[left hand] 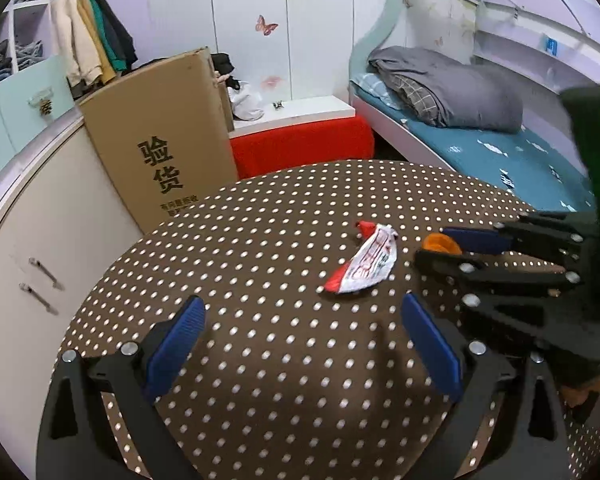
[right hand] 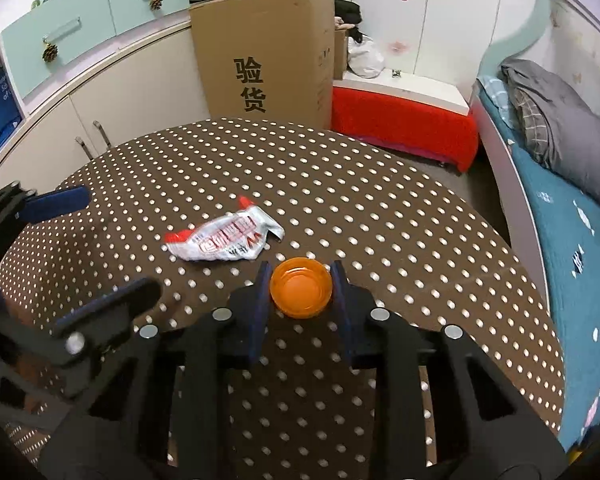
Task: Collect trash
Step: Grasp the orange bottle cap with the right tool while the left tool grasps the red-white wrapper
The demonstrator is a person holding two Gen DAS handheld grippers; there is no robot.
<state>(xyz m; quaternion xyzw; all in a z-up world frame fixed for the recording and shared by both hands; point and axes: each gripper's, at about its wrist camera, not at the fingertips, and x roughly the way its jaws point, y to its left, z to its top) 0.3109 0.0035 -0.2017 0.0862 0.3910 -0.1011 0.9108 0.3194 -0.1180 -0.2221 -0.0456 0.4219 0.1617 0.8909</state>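
Right now the right gripper (right hand: 301,285) pinches an orange cap (right hand: 301,292) near the polka-dot table's (right hand: 380,200) middle; the left gripper (left hand: 302,344), fingers spread wide, holds nothing, crumpled wrapper (left hand: 362,262) lying just beyond.

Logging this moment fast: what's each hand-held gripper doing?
Left hand-held gripper: open, holding nothing.
Right hand-held gripper: closed on the orange cap.
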